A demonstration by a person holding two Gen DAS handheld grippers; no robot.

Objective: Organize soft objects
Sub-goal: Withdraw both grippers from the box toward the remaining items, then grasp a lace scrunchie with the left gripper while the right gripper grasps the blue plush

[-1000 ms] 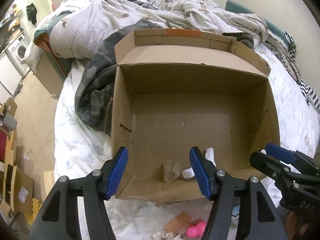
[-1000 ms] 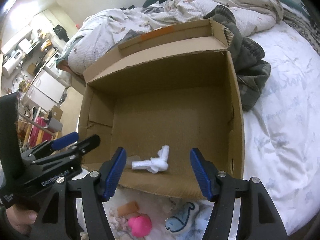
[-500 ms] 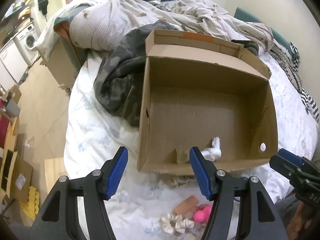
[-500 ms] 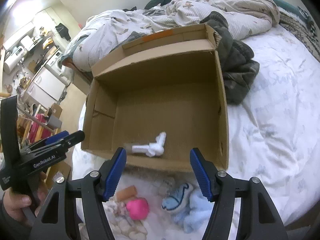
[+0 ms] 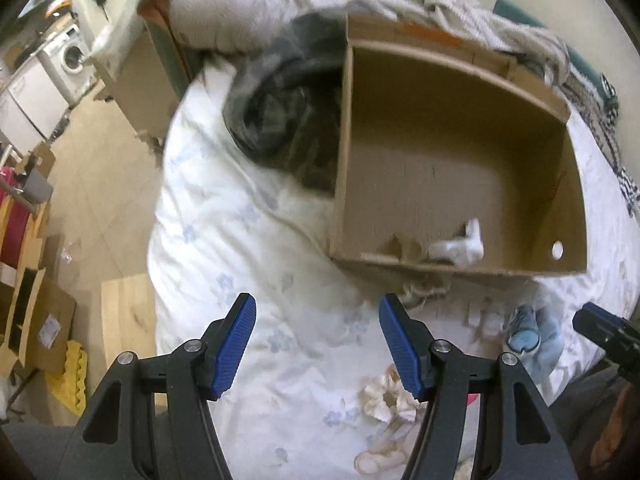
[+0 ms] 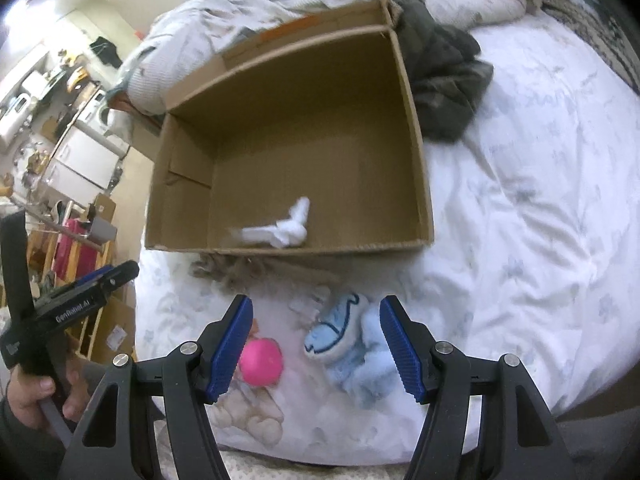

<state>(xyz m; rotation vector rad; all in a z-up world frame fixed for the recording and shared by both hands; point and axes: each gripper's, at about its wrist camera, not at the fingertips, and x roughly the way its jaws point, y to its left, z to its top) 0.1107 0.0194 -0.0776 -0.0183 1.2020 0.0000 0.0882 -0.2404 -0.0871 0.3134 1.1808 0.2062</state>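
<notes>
While white cloth (image 6: 286, 229) is lying in box (image 6: 412, 120), left tool (image 5: 316, 346) and right tool (image 6: 316, 346) are hovering wide open, empty, over bed (image 6: 520, 220).

The only readable text is white lettering that seems to read "GenRobot.AI", on the black body of the left tongs (image 6: 96, 284) in the right wrist view. A label on a floor carton (image 5: 50, 330) is too blurred to read.
</notes>
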